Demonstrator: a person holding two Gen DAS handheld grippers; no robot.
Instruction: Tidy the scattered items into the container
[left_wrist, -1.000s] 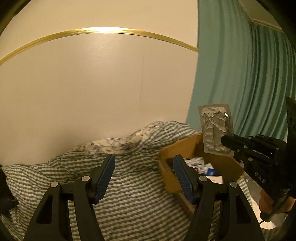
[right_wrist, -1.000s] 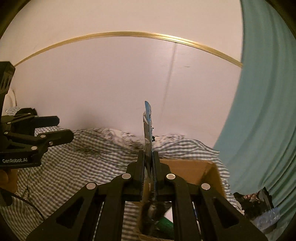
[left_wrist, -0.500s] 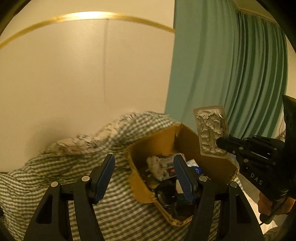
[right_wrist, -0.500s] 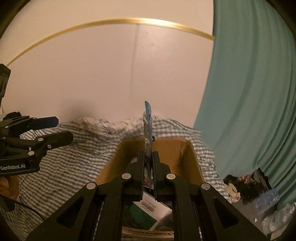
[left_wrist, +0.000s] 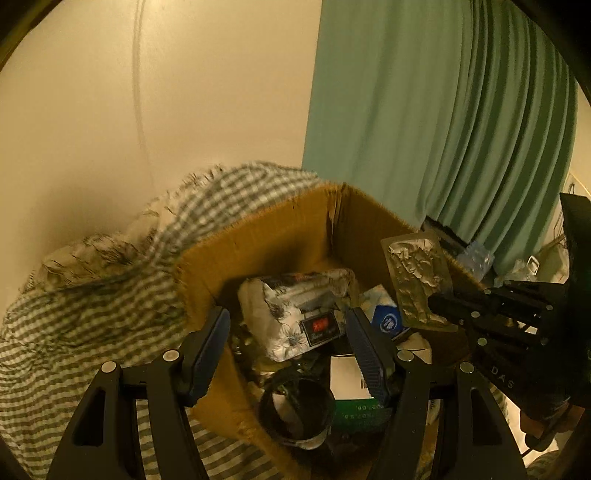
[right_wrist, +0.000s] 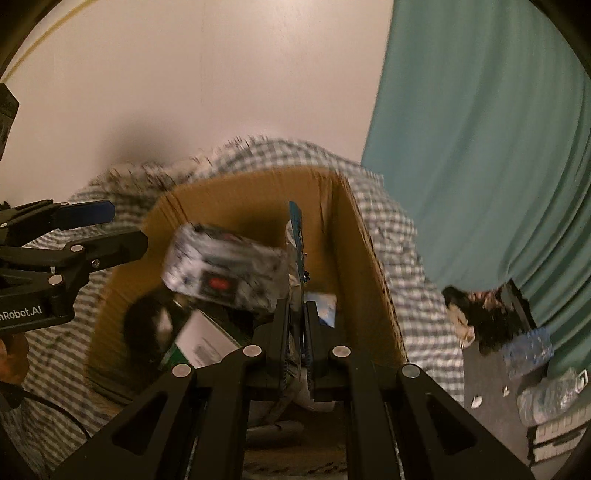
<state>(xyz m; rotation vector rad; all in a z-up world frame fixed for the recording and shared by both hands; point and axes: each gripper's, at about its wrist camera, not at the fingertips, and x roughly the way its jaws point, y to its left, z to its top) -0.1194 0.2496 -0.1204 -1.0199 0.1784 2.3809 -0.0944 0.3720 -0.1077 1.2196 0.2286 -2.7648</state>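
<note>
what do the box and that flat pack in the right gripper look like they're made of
The box looks like plain brown corrugated cardboard, matte, with a frayed rim and a creased corner. The flat pack clamped in the right hand-held gripper looks like a blister pack: crinkled, dull silver foil, probably on thin plastic. Seen edge-on in the right wrist view, it is very thin.
</note>
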